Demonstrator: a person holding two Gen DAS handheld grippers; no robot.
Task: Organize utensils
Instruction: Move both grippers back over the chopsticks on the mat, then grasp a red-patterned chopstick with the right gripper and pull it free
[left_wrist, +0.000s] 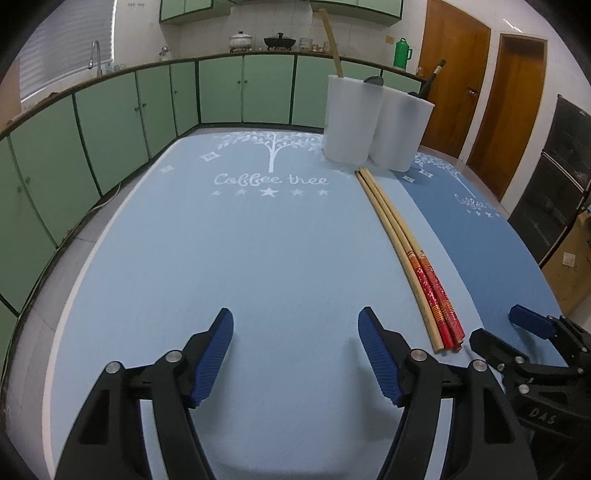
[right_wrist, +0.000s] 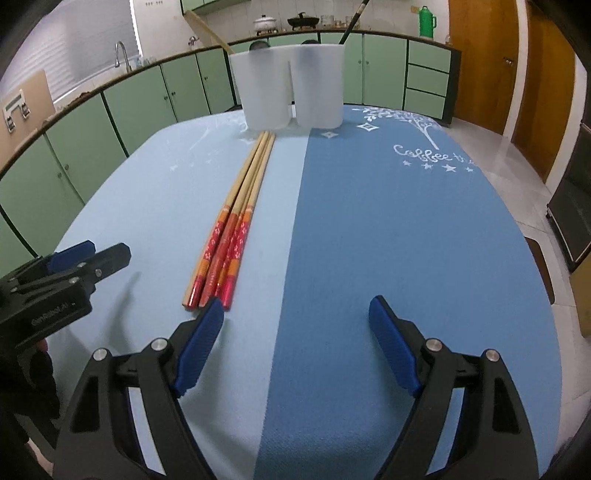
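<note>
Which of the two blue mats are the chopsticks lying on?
The lighter blue mat, left in the right wrist view. The chopsticks lie along its edge beside the darker mat, which is bare.

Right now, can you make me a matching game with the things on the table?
Things:
1. chopsticks
2. white holder
3. left gripper
4. green flask

Places or states:
A. on the far counter
B. lying flat on the light blue mat
C. fingers apart, nothing between them
D. standing at the chopsticks' plain tips

Pairs: 1-B, 2-D, 3-C, 4-A
</note>
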